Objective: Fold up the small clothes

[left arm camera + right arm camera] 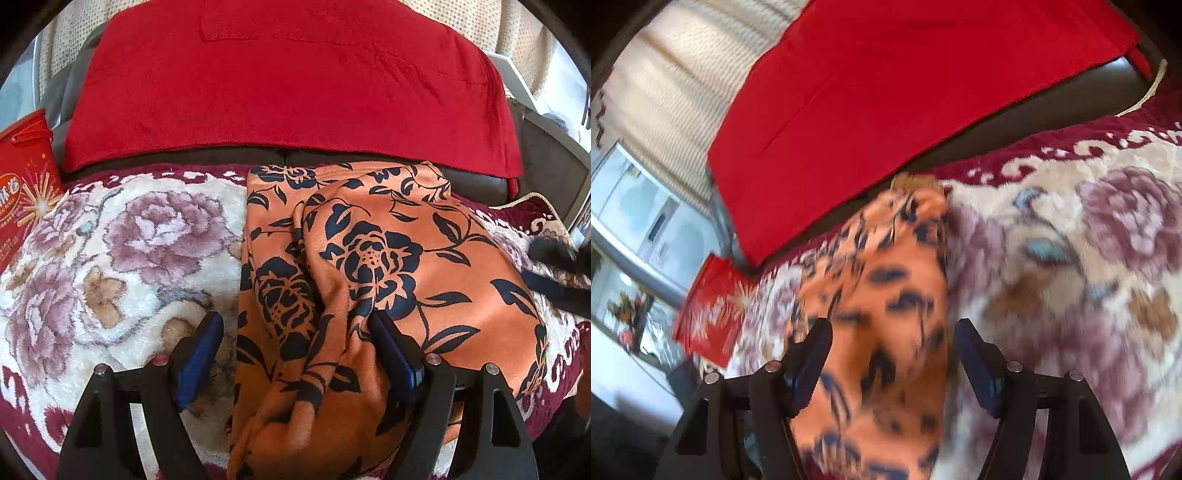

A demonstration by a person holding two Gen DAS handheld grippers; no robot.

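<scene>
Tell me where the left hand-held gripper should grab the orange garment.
Probably the raised fold ridge running down the middle of the orange garment. It stands up between the open fingers of the left hand-held gripper, so come in from the near end and close across it. The rest lies flatter on the blanket.

A plush cream blanket with mauve roses and a maroon border point(122, 236) spreads beneath the tool. A bright red velvety cloth point(288, 85) drapes beyond it. A red printed gift box point(26, 184) stands far left.

One orange floral garment point(388, 258), one red box point(26, 177)
</scene>
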